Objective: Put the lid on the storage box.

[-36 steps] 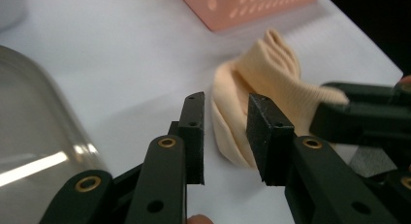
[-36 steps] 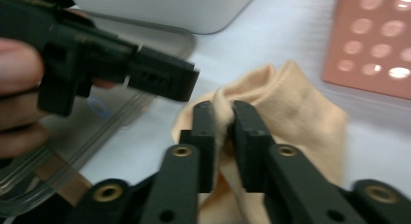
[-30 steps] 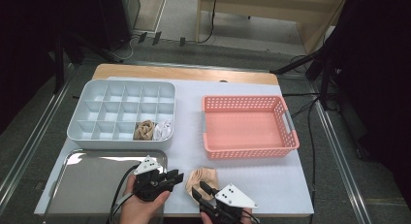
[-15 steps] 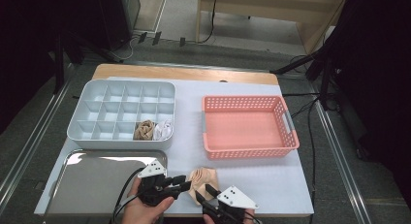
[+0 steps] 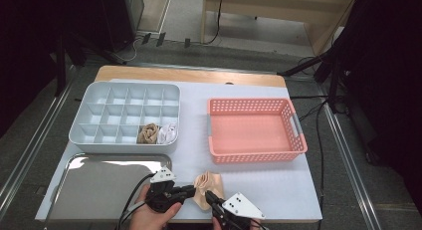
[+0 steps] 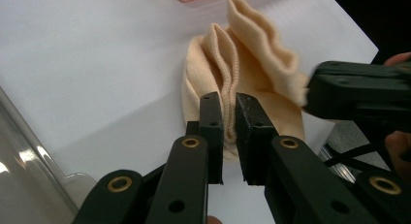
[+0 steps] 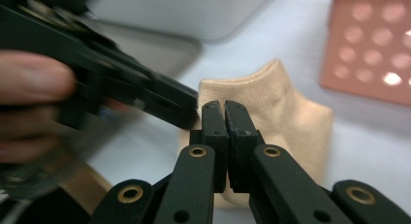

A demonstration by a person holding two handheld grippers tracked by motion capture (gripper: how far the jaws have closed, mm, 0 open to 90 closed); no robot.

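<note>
Sock (image 5: 209,185), peach, lies bunched on the white table (image 5: 278,190) near its front edge, between steel tray (image 5: 99,190) and pink basket (image 5: 254,130). Left gripper (image 6: 229,118) pinches a ribbed fold; right gripper (image 7: 225,118) is clenched on the cuff edge, probably to fold the sock for the divided organiser (image 5: 124,115).

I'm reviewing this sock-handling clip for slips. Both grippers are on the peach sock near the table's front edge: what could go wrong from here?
1. The left gripper pinches just a thin ribbed fold of the peach sock; a pull might let it slide out.
2. The right gripper looks shut on very little fabric, so its hold may be weak.
3. The sock lies close to the table's front edge, so it could fall off if dropped.
</note>
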